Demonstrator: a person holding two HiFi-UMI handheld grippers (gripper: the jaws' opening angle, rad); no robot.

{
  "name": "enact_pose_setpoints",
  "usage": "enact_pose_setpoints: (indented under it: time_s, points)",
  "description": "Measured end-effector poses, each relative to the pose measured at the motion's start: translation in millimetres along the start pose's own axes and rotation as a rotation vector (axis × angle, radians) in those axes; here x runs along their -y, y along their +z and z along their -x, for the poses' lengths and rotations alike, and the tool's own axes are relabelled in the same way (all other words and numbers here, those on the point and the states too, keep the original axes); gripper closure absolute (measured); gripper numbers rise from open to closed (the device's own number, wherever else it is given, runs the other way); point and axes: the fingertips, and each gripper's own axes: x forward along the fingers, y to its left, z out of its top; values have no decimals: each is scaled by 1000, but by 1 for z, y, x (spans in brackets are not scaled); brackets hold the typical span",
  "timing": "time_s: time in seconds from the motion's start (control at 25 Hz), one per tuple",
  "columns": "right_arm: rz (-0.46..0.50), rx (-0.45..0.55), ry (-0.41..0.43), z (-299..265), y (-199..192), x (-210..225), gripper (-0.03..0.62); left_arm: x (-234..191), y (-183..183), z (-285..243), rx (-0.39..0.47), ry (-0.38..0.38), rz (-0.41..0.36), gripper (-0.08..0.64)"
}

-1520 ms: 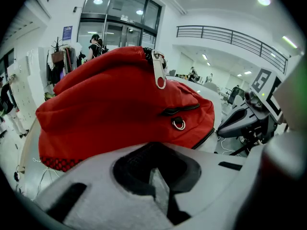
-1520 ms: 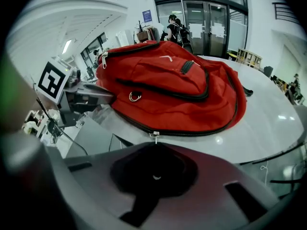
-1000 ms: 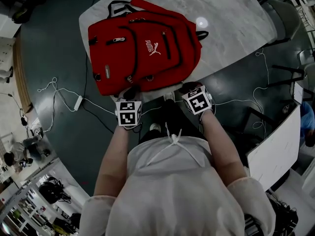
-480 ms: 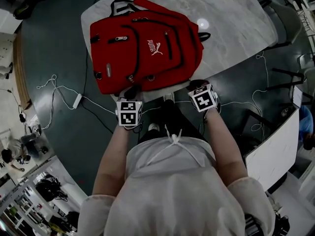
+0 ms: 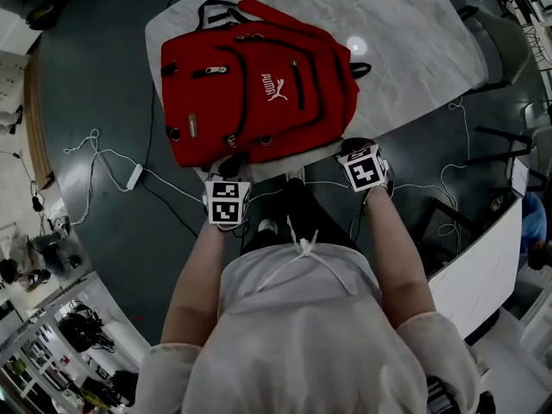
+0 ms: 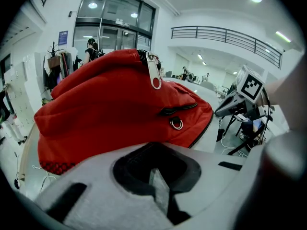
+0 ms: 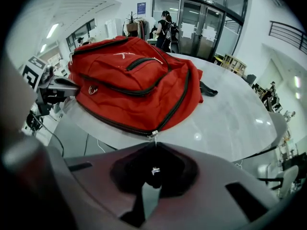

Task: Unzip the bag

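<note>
A red backpack (image 5: pixel 250 84) lies flat on the white marble table (image 5: pixel 405 33), its bottom toward me. My right gripper (image 5: pixel 349 147) is at the table's near edge, just off the bag's lower right corner. In the right gripper view its jaws (image 7: pixel 153 174) are shut on a small metal zipper pull (image 7: pixel 155 170). A thin link runs from the pull up to the slider (image 7: pixel 153 133) at the bag's near corner. My left gripper (image 5: pixel 230 166) is at the bag's bottom edge. Its jaws (image 6: pixel 156 176) are shut, and I see no fabric between them.
White cables and a power strip (image 5: pixel 135 178) trail over the dark floor left of the table. A chair (image 5: pixel 496 33) stands at the table's far right, and a white panel (image 5: pixel 483 266) is at my right. The person's legs stand against the table's near edge.
My right gripper has moved to the right along the table's near edge, away from the left one, still shut on the zipper pull. The left gripper has stayed at the bag's bottom edge.
</note>
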Motion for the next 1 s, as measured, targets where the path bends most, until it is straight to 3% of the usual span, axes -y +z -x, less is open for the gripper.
enact_pose_setpoints:
  time_s: [0.24, 0.48, 0.52, 0.6, 0.72, 0.88, 1.0]
  points:
    - [-20, -2, -46, -1, 3, 6, 563, 0, -2, 0, -1, 5, 2, 540]
    - [-121, 20, -72, -2, -2, 6, 560, 0, -2, 1, 25, 12, -14, 540]
    - [-115, 29, -86, 0, -1, 4, 546, 0, -3, 2, 33, 9, -13, 540]
    - [-73, 61, -118, 6, 3, 1, 434, 2, -2, 5, 48, 0, 0, 540]
    - [-74, 126, -144, 23, 13, -10, 434, 5, 4, 13, 71, -9, 33, 539]
    - [-138, 234, -102, 45, 30, -39, 445, 17, 22, 38, 148, -26, 61, 540]
    - [-161, 317, -84, 67, 44, -59, 530, 31, 48, 67, 259, -55, 30, 538]
